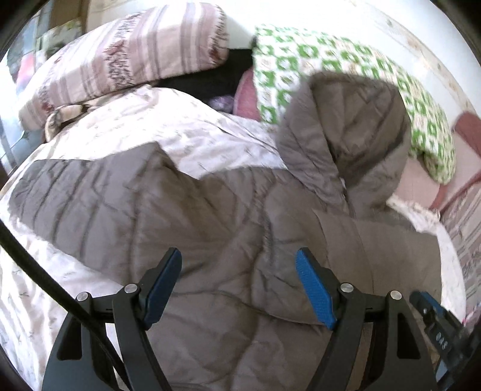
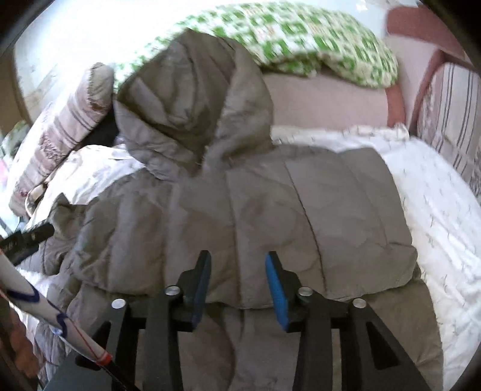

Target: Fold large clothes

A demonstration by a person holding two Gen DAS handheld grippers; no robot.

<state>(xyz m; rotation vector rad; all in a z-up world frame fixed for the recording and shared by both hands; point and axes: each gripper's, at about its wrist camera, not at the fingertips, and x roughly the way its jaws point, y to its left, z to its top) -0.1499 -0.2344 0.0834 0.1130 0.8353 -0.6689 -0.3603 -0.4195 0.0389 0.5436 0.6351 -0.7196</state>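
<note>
A grey-brown quilted jacket lies spread on the bed, its hood lying towards the pillows. One sleeve stretches out to the left in the left wrist view. In the right wrist view the jacket's right side lies folded over the body. My left gripper hangs open above the jacket's middle with nothing between its blue pads. My right gripper is open too, over the folded lower edge and holding nothing. Each gripper shows at the edge of the other's view.
A white patterned quilt covers the bed under the jacket. A green-and-white pillow and a striped pillow lie beyond the hood. A pink bed frame stands at far right. A black cable crosses the lower left.
</note>
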